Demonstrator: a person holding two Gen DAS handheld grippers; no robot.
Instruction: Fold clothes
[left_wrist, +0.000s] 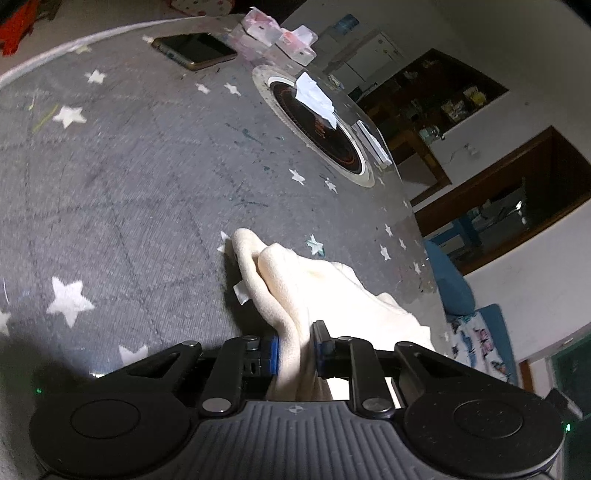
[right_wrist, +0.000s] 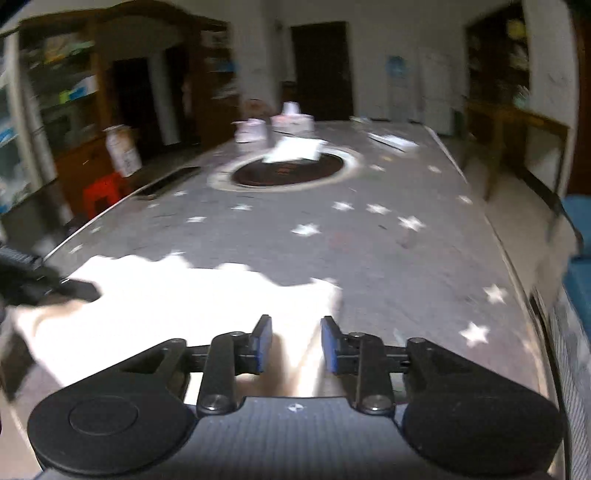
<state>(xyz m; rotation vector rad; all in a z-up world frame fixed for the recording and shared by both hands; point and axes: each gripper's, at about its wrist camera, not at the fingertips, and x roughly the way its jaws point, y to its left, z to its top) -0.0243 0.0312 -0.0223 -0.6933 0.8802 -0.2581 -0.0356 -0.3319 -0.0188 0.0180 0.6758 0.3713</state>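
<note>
Cream garment (left_wrist: 306, 284) pinched in left gripper (left_wrist: 295, 354); right gripper (right_wrist: 295, 345) fingers spread over garment edge.

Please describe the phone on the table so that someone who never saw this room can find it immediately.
Start at the grey star-patterned tablecloth and find the round black cooktop set into the table. The smartphone lies beyond it near the far edge, beside pink-and-white tissue packs. It is the only flat, dark, glossy rectangle there.

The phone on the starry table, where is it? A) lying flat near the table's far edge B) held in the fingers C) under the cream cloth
A: the phone lies flat on the table, far from the cream cloth the left gripper holds.
</note>
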